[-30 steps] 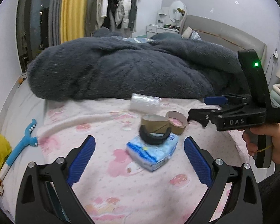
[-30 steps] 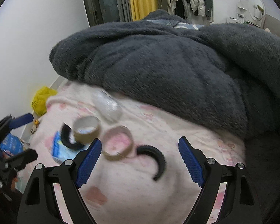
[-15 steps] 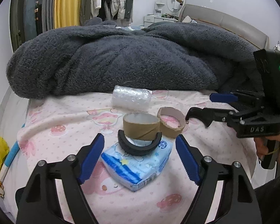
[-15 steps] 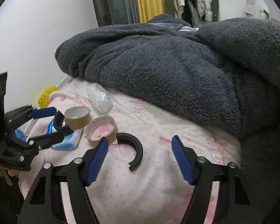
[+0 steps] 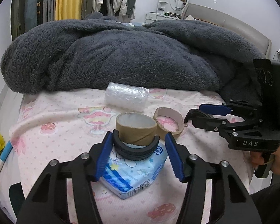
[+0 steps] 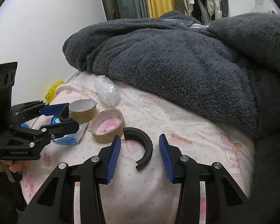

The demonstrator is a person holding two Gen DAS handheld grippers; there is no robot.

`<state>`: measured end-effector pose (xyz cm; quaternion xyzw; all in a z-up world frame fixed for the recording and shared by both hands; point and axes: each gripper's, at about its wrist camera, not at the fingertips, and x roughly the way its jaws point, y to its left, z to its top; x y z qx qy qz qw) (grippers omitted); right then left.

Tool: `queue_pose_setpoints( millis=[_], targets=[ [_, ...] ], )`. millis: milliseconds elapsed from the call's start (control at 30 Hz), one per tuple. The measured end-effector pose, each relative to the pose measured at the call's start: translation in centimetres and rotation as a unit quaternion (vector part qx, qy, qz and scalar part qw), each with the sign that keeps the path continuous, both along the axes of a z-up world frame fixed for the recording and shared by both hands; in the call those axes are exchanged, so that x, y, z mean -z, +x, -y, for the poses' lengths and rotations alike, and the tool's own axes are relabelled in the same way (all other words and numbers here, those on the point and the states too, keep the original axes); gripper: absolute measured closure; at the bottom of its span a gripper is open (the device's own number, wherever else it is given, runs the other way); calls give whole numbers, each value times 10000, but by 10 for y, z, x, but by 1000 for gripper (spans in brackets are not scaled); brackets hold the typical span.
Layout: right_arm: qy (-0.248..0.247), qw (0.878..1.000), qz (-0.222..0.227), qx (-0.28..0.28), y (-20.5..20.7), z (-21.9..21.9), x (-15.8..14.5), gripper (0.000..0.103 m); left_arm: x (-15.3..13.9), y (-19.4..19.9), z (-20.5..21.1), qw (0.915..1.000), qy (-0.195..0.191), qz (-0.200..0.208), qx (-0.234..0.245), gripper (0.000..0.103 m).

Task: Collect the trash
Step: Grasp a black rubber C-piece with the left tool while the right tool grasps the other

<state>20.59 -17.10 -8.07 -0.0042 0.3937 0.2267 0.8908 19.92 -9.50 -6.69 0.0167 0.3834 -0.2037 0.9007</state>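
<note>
Both jaws have just been closing, left gripper point(image 5: 138, 156) half-open around the black half-ring point(image 5: 135, 150) atop the near tissue pack point(image 5: 134, 169), right gripper point(image 6: 138, 155) half-open around the other black half-ring point(image 6: 142, 145) on the sheet point(image 6: 186, 149), neither pinched yet; likely light, stiff, slippery plastic, so grip across the arc.

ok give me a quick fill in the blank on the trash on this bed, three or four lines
1. The left gripper straddles a black half ring lying on a blue ____.
2. The right gripper straddles a second black ____ on the pink sheet.
3. The two cardboard rolls stand ____ each other.
4. The heaped blanket is dark ____.

Missing: tissue pack; half ring; beside; grey
</note>
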Motion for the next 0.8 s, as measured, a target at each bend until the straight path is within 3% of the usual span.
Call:
queue_pose_setpoints(
  millis=[133,367,433,800],
  targets=[
    [122,9999,-47,-22,3,-3,2,64,-1,0,0,10000,22,3,3,51],
    [31,9998,-179,58,9,-10,6,73,-3,-6,-3,9999,86,48,81,52],
    [-5,9997,-200,107,10,-10,7,85,-6,-7,-6,9999,66,81,73,52],
    [-253,9993,-98,265,7,-10,-5,85,-24,-15,-18,9997,-14,245,-20,52]
  ],
)
